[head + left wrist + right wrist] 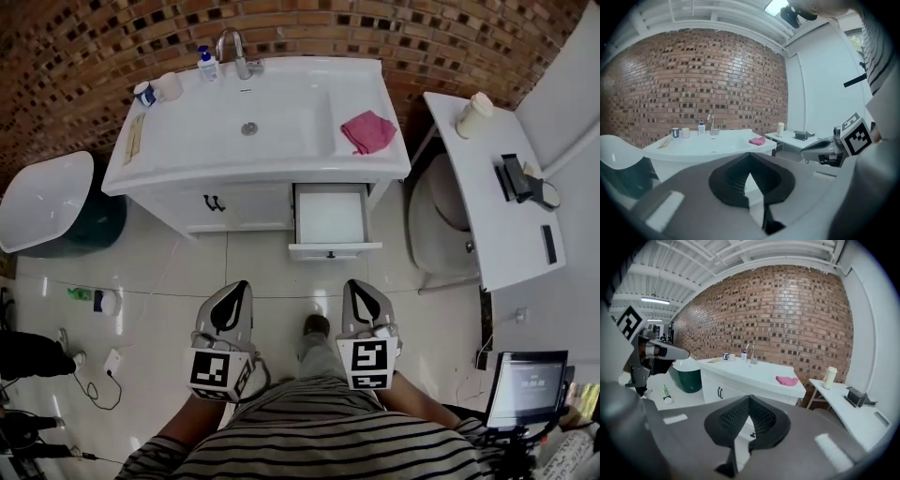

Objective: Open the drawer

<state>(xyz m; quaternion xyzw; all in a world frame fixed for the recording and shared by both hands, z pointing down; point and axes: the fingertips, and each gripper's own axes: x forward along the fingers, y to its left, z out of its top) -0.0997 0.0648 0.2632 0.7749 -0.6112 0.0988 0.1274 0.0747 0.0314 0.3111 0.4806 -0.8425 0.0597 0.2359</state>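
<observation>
Head view: drawer (330,220) stands pulled out; left hand-held gripper (240,287) and right hand-held gripper (354,286) are both closed on nothing.

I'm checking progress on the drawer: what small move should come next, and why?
Probably just lower both to rest: the drawer already stands pulled out of the vanity, and the left tongs and right tongs are shut, empty, clear of it.
</observation>
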